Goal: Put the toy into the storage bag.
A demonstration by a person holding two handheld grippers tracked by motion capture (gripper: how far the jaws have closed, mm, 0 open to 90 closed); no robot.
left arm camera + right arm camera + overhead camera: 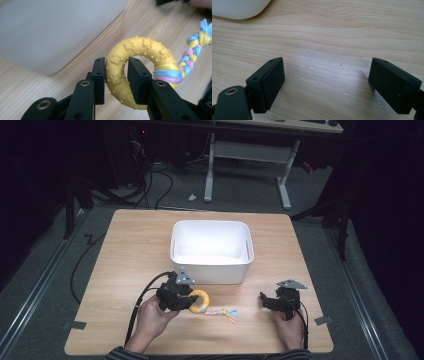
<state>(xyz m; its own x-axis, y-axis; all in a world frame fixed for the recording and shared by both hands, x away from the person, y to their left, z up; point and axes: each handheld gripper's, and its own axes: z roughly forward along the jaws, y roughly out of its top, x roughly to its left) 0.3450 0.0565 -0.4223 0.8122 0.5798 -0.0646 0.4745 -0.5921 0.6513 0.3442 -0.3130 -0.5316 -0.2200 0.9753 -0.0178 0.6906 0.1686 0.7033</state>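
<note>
A yellow rubber ring toy (140,50) with paw prints and a braided pastel rope tail (193,50) lies on the wooden table in front of the white bin (211,251). My left gripper (115,80) is shut on the ring's near side, one jaw inside the hole and one outside. From above, the ring (201,297) sticks out to the right of the left gripper (187,302), and the rope (222,312) trails right across the table. My right gripper (325,85) stands open over bare wood, and in the high view the right gripper (265,300) sits at the front right, apart from the toy.
The bin is empty and stands mid-table, its front wall (50,32) close behind the toy. The wooden table (130,250) has bare room left and right of the bin. A white desk frame (247,160) and cables lie on the floor beyond.
</note>
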